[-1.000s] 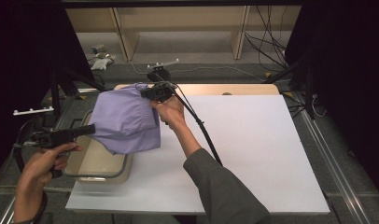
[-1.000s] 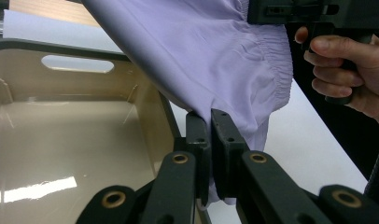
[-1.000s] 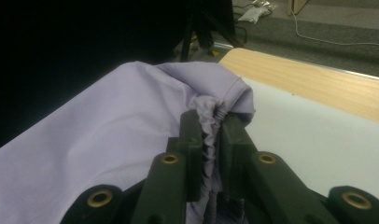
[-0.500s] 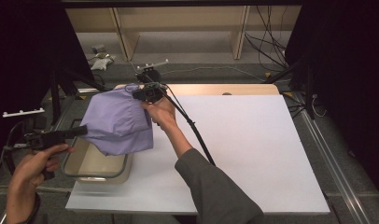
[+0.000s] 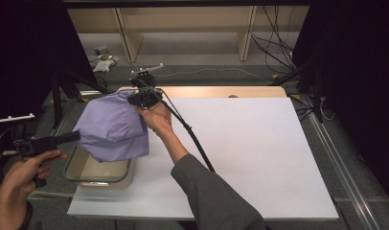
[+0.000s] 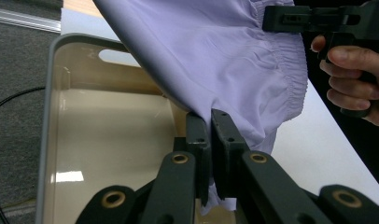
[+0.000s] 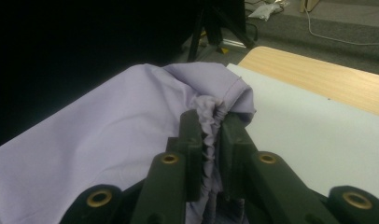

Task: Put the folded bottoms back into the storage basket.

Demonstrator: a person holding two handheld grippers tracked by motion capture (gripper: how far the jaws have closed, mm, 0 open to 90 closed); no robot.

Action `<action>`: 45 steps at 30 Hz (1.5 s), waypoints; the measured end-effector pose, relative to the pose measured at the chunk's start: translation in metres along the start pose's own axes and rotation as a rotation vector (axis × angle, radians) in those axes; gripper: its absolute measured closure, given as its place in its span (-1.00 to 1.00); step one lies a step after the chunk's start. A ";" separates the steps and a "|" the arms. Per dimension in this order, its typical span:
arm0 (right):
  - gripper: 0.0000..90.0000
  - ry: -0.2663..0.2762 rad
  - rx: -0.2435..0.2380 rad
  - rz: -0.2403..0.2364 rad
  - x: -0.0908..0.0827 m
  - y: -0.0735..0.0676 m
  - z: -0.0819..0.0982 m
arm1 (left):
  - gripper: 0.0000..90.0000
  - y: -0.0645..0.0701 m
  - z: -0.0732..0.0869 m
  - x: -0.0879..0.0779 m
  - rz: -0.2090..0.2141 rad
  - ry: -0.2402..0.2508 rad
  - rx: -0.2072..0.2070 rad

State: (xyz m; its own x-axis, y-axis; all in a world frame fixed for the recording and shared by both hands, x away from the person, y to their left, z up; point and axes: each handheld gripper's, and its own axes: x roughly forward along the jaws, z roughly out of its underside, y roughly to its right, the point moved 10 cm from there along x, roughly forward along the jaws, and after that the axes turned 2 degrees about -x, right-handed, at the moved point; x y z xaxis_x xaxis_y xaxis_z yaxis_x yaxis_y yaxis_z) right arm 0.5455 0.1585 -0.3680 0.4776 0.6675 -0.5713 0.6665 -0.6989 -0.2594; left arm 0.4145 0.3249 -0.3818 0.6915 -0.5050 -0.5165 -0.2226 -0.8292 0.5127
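From above, the white table point(image 5: 259, 158) spreads wide, and a lilac cloth point(image 5: 113, 127) hangs stretched over a beige tub point(image 5: 94, 167) at the table's eight o'clock corner. The left gripper point(image 5: 70, 138) clamps the cloth's nine o'clock edge; the left gripper view adds the tub's glossy bare floor beneath. The right gripper point(image 5: 135, 99) pinches the cloth at one o'clock; the right gripper view reveals a gathered elastic hem point(image 7: 210, 122) between its jaws.

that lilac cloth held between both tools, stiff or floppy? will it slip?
Likely floppy: the lilac cloth sags between the left tool and the right tool, hanging over the tray. Probably light, since thin pinches carry it. Slip seems unlikely at the right tool, which clamps the gathered hem.
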 end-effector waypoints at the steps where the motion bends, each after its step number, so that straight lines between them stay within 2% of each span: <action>1: 0.81 -0.002 0.000 -0.001 0.001 -0.001 0.000 | 0.92 -0.002 0.000 0.000 -0.007 -0.001 0.000; 22: 0.80 -0.030 -0.007 -0.006 0.017 -0.013 0.006 | 0.91 -0.024 0.006 -0.001 -0.049 -0.014 -0.047; 41: 0.79 -0.063 -0.013 -0.009 0.032 -0.019 0.018 | 0.91 -0.041 0.015 0.004 -0.103 -0.051 -0.063; 45: 0.79 -0.071 -0.010 -0.008 0.034 -0.020 0.021 | 0.91 -0.044 0.016 0.005 -0.103 -0.056 -0.072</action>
State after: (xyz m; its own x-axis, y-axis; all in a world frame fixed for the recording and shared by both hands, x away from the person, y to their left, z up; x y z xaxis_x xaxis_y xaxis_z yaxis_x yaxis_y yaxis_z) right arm 0.5368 0.1895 -0.3984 0.4304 0.6532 -0.6229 0.6762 -0.6905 -0.2569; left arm 0.4167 0.3545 -0.4178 0.6684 -0.4327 -0.6051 -0.1017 -0.8589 0.5019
